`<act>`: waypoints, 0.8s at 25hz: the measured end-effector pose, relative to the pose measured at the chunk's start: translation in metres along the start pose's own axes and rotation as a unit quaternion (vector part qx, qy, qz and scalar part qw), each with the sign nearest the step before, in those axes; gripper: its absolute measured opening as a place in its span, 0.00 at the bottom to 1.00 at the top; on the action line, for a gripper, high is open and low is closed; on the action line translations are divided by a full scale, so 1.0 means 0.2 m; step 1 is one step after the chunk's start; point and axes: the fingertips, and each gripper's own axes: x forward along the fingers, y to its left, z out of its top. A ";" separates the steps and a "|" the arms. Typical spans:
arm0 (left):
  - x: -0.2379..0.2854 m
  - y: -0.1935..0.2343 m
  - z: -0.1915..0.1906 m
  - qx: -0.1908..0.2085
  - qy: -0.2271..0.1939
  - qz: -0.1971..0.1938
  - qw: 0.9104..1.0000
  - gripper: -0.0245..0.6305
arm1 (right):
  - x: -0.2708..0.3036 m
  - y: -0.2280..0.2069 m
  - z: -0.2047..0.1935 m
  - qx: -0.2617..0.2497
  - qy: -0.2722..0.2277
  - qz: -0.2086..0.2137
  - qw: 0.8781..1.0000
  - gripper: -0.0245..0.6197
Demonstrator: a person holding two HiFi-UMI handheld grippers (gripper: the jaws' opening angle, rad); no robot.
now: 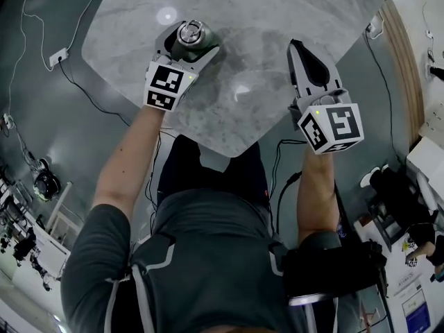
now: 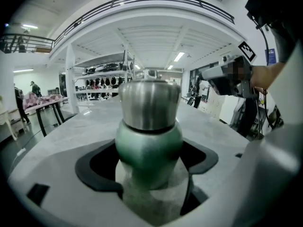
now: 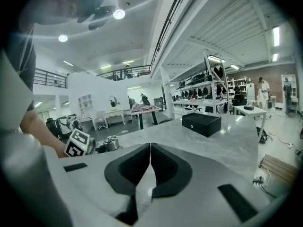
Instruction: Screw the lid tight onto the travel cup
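Closest to the eye is the person's torso [image 1: 208, 255] in a dark grey shirt with strapped-on kit, seen from above, both forearms reaching out ahead. Beyond it spreads the pale, marbled counter [image 1: 277, 19], with a rounded outline, over a dark floor [image 1: 62, 130] where cables [image 1: 48, 54] trail off to the left.

On the right side, the right tongs [image 1: 297, 47] are held over the counter's near right part, well apart from the cup. Their own view shows the right tongs [image 3: 150, 160] with the two black pads pressed together along a thin line and nothing between them. Their marker cube [image 1: 333, 127] sits just above the wrist.

On the left side, the left tongs [image 1: 189, 41] reach over the far left part of the counter, with their marker cube [image 1: 165, 85] behind them. Seen along their own jaws, the left tongs [image 2: 149, 157] are closed on the travel cup [image 2: 149, 148]: its rounded green body fills the gap, a black pad against each flank. The cup stands upright in that grip; whether its base touches the counter I cannot tell, as the tongs hide it.

Atop the cup sits the steel lid [image 2: 149, 105], a brushed cylinder a little narrower than the green bulge below, with a dark seam where the two meet. From above, the lid [image 1: 191, 32] shows as a shiny round cap between the jaw tips.

Farther along the counter, in the right gripper view, lies a flat black box [image 3: 201, 123], by itself.
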 end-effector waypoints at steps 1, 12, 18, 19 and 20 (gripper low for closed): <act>-0.03 0.00 0.00 -0.004 0.001 0.001 1.000 0.63 | -0.02 0.01 0.03 -0.001 -0.004 -0.001 1.000 0.09; -0.47 -0.02 0.30 -0.067 -0.076 0.011 0.995 0.63 | -0.28 0.19 0.38 -0.024 -0.034 0.004 0.999 0.09; -0.76 -0.12 0.61 -0.052 -0.122 -0.017 0.991 0.59 | -0.42 0.32 0.54 -0.037 -0.055 0.009 0.998 0.09; -0.81 -0.13 0.67 -0.049 -0.132 -0.021 0.990 0.57 | -0.44 0.34 0.57 -0.039 -0.061 0.009 0.997 0.09; -0.86 -0.15 0.72 -0.043 -0.141 -0.025 0.989 0.52 | -0.46 0.36 0.60 -0.040 -0.067 0.008 0.997 0.09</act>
